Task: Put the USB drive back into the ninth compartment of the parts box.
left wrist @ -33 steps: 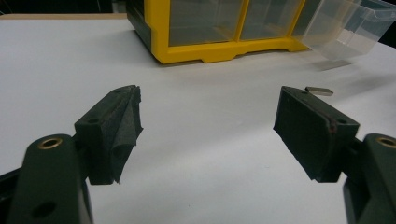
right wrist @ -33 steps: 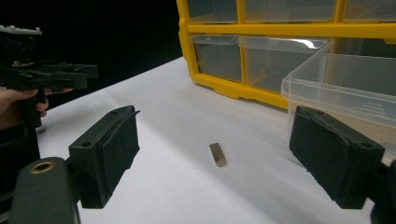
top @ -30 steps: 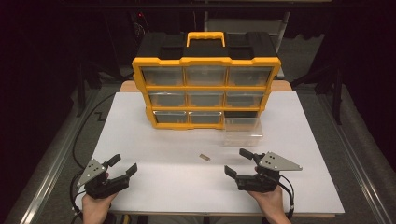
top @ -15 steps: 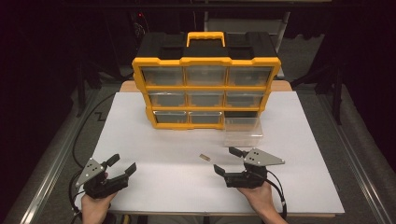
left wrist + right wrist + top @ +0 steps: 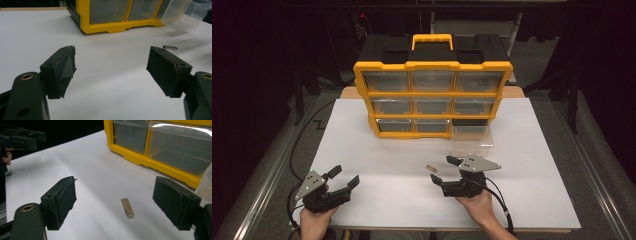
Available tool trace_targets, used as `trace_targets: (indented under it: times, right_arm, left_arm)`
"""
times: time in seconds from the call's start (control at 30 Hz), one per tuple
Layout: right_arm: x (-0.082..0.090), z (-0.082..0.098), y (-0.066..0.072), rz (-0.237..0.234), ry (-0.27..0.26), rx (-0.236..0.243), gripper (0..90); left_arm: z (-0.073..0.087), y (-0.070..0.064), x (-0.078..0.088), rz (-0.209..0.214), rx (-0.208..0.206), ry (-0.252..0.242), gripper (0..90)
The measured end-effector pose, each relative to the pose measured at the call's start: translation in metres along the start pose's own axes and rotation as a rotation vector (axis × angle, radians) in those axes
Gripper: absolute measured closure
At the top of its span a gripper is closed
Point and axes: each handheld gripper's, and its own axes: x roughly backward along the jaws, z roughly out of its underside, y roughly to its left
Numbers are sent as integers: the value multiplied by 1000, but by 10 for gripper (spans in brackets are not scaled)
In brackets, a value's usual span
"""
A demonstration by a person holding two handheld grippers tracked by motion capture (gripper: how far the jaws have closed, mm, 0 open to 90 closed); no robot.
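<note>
White tabletop (image 5: 377, 150) is backed by a yellow drawer organizer (image 5: 432, 84), beside whose lower right corner a clear drawer (image 5: 472, 141) is set out. Near the front edge, the left gripper (image 5: 346, 178) is held released, while the right gripper (image 5: 446, 170), its jaws just narrowed slightly yet unclenched, is aimed at a small metal piece (image 5: 127, 207) lying untouched ahead of it

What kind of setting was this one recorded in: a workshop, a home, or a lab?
Most likely a lab recording station set up for data collection. A bare white table stands against a dark, blacked-out background, with a yellow parts organizer staged at its middle, and a person's hands hold instrumented, cabled grippers, such as the right gripper.
</note>
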Motion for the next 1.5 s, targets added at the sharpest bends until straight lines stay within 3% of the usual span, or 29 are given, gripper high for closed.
trace_targets:
  times: [0.4, 0.67, 0.73, 0.9, 0.97, 1.27, 1.5]
  right_arm:
    - [-18, -10, -3, 16, 124, 37, 245]
    - [-33, -21, -6, 26, 249, 43, 283]
    - [-39, -26, -8, 15, 316, 28, 317]
    - [-51, -32, -10, 26, 408, 33, 383]
    - [-53, -32, -10, 25, 421, 33, 394]
    - [-73, -35, -16, 40, 572, 11, 463]
    - [-83, -35, -17, 53, 640, -3, 513]
  left_arm:
    - [0, 0, 0, 2, -2, 1, 239]
    - [0, 0, 0, 2, -1, -1, 239]
    - [0, 0, 0, 3, 0, -1, 239]
    - [0, 0, 0, 4, 1, -2, 239]
    - [0, 0, 0, 4, 1, -3, 239]
    - [-1, -1, 0, 10, -9, -2, 234]
    - [-1, 0, 0, 9, -6, -5, 234]
